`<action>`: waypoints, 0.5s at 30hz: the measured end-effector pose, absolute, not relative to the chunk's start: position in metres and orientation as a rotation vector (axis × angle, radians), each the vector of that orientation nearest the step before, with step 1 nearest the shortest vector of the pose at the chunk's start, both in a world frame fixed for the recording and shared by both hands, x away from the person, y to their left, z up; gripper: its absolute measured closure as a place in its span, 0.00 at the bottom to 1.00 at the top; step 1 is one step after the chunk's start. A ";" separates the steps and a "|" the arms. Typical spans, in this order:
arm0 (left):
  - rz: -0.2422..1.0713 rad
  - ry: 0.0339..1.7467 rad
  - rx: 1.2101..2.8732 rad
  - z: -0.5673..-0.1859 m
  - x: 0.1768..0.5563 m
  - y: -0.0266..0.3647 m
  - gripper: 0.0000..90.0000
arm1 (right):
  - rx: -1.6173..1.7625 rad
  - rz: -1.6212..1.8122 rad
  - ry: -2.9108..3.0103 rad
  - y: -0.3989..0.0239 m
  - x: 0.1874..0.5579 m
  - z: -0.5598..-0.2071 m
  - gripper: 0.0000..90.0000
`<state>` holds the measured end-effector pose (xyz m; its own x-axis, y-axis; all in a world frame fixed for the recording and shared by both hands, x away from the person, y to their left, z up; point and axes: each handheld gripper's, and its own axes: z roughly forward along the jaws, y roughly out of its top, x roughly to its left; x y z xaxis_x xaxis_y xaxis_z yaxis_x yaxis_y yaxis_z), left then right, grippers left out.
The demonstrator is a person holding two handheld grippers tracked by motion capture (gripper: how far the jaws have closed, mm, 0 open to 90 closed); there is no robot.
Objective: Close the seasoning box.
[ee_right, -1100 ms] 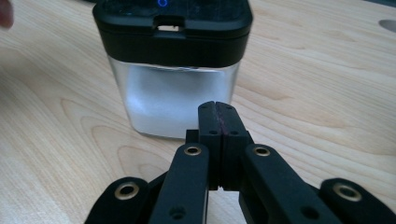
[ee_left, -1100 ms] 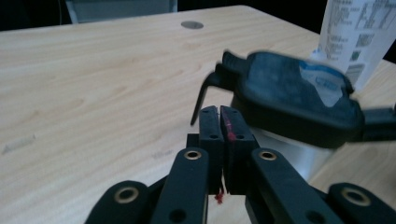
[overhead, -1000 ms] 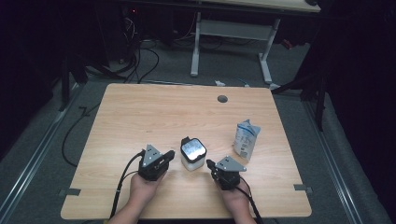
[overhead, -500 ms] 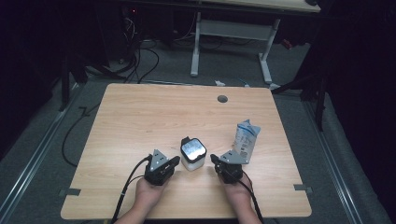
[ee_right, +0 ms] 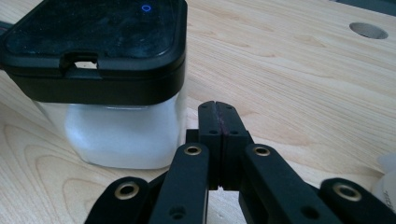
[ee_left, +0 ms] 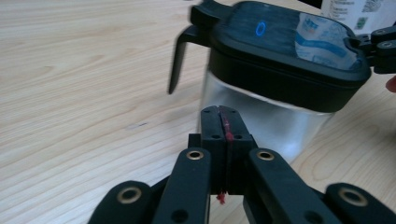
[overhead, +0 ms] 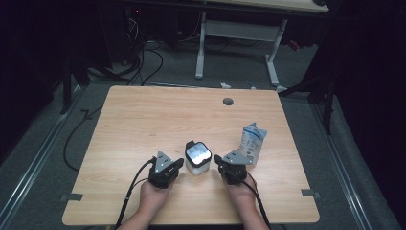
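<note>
Left gripper [overhead: 178, 163] sits just to the left of the jar [overhead: 198, 158] on my high view, its jaws pressed together with nothing between them; in the left gripper view I see the two black tips meeting flat, a red smear along their seam, and the tips stand close in front of the jar's clear wall [ee_left: 261, 123]. Whether they touch that wall I cannot tell. My right gripper [overhead: 219, 160] mirrors it on the other side of the jar, jaws likewise fully closed and empty, their tips just beside the jar's lower corner in the right gripper view, with a thin strip of wood visible between.

I read the jar as a squarish clear container standing upright on the wooden table [overhead: 143, 120], near its front edge and between my two hands. It is capped with a black lid [ee_right: 98, 32] that has a glossy dark top, a small blue ring mark and a black handle or latch hanging down one side [ee_left: 180, 60]. Through the wall I see white contents filling most of the body [ee_right: 121, 133]; I cannot say what the white material is.

Just behind my right gripper a white and blue pouch [overhead: 252, 143] stands upright, near the jar but apart from it.
</note>
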<state>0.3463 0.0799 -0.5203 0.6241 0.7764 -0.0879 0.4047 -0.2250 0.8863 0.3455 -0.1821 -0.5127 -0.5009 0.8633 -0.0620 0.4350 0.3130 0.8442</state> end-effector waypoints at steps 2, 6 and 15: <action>0.485 0.957 1.852 -0.520 0.346 0.091 0.96 | 1.135 1.089 2.076 -0.181 0.346 -0.512 1.00; 0.515 0.997 1.855 -0.520 0.347 0.116 0.90 | 1.137 1.097 2.077 -0.178 0.349 -0.513 1.00; 0.540 1.048 1.842 -0.521 0.349 0.148 0.86 | 1.123 1.102 2.086 -0.174 0.347 -0.515 1.00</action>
<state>0.3494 0.1479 -0.5207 0.5410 0.8387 -0.0628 0.4353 -0.2153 0.8742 0.3470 -0.1742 -0.5149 -0.5190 0.8523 -0.0651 0.4265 0.3242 0.8444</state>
